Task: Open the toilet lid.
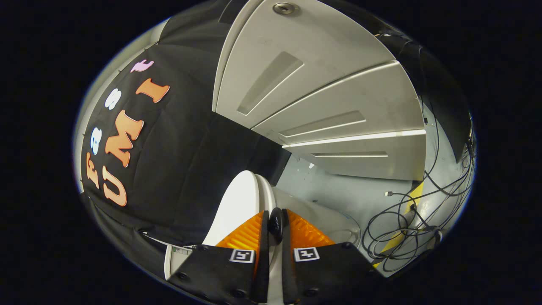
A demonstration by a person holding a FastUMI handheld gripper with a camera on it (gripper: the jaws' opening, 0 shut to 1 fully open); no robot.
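Observation:
The white toilet lid [235, 203] is lifted off the bowl [326, 220] and leans toward the black cloth wall. Its thin edge runs back between my two fingers. My gripper [275, 217] is shut on that edge, one finger on each face of the lid. A small dark round knob [276, 224] sits between the fingertips at the lid's rim. The white seat rim [267, 190] lies just beside the lid on the bowl's side. Most of the bowl is hidden behind my fingers.
The black cloth wall [182, 161] stands close behind the lid. Grey panelled doors [338, 106] close off the far side. Loose black cables [406, 220] and a yellow stripe [413, 195] lie on the grey floor [338, 186] beyond the bowl.

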